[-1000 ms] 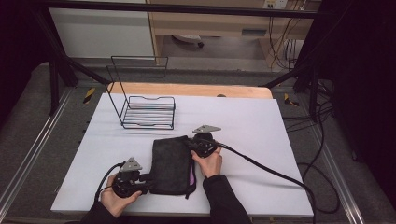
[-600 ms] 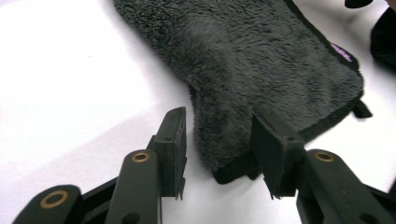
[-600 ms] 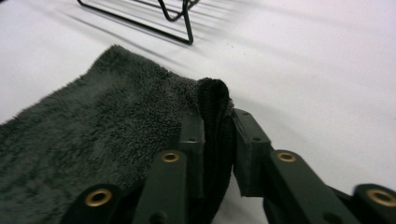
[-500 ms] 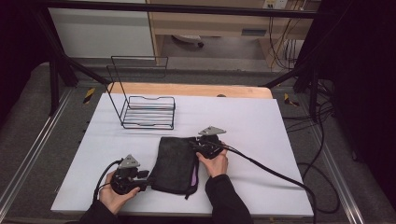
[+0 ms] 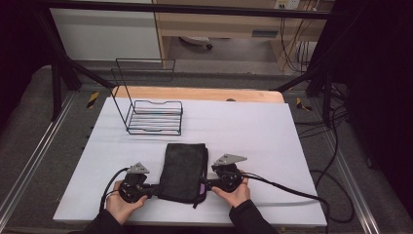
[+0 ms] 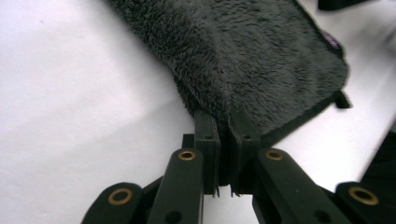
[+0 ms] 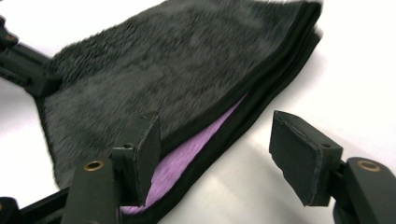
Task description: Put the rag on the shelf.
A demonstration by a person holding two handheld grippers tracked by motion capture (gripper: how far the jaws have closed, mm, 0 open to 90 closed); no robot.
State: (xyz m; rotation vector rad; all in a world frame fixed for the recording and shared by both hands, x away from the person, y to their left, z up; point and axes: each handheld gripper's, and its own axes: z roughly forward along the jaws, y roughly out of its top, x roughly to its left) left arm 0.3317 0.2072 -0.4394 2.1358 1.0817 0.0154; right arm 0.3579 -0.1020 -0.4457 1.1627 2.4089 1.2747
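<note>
The left gripper jaws have just been closing and are now pinching the folded dark towel at its near edge. The right gripper jaws have just been opening and are standing apart, the towel's other edge lying free between them on the white counter. It is likely being regripped for another fold.

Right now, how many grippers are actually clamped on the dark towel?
1. The left gripper is shut on the dark towel at its near left edge. The right gripper at the near right edge has just been opening, its pads not pressing the cloth.
</note>
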